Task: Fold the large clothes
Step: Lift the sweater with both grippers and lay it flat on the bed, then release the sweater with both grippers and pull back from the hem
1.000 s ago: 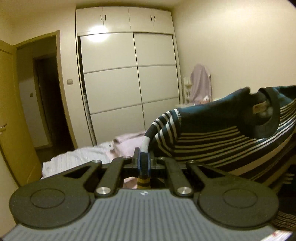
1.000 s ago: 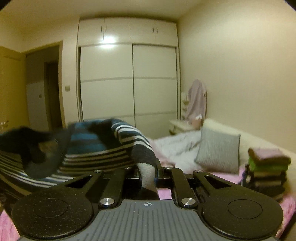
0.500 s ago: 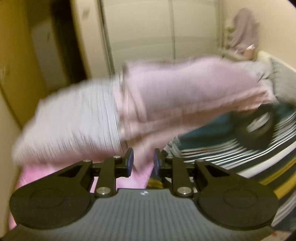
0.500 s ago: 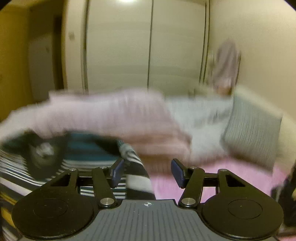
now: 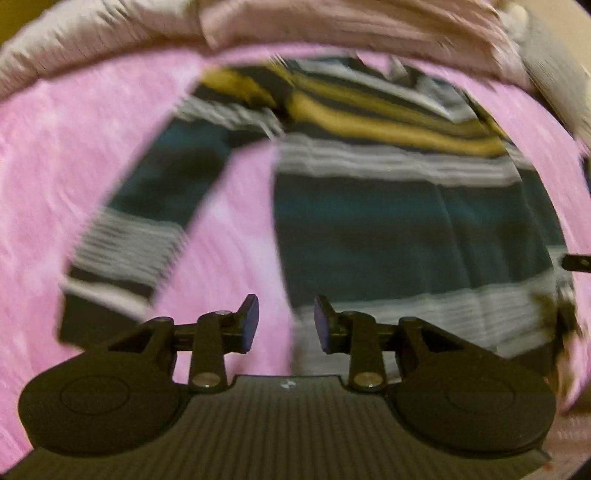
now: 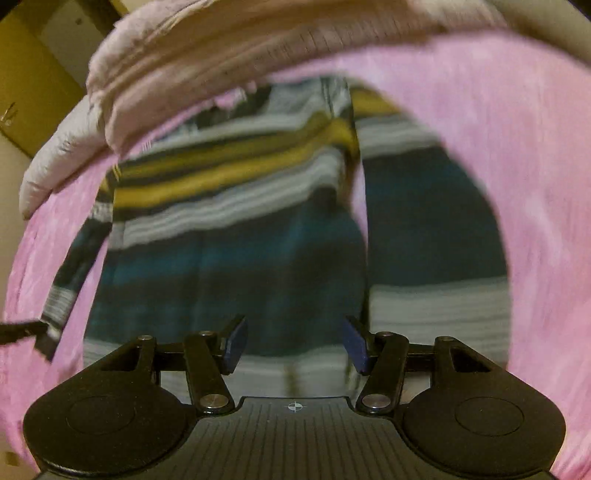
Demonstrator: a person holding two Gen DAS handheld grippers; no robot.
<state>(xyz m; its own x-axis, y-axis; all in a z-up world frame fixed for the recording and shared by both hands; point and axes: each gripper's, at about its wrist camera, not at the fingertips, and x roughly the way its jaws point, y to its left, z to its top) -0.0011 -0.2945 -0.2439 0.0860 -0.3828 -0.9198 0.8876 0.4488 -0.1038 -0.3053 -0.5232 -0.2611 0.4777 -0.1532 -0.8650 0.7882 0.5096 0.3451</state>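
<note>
A striped sweater (image 5: pixel 406 229) in dark teal, grey, white and mustard lies spread flat on the pink bed sheet (image 5: pixel 74 166). One sleeve (image 5: pixel 147 221) runs out to the left of its body. My left gripper (image 5: pixel 286 321) points down over the sweater's left side edge; its jaws are opening and nothing is between them. In the right wrist view the sweater (image 6: pixel 240 266) fills the middle, with its other sleeve (image 6: pixel 436 240) to the right. My right gripper (image 6: pixel 293 343) hangs open above the body, holding nothing. All is motion-blurred.
A crumpled pale pink and grey duvet (image 5: pixel 332 22) is bunched along the far side of the bed, seen again as the duvet (image 6: pixel 221 55) in the right wrist view. A yellowish door (image 6: pixel 37 74) shows at the upper left. Pink sheet surrounds the sweater.
Both grippers held the sweater up in the air by its shoulders, then let go and opened. Both views have swung down, and the sweater now lies flat on the bed.
</note>
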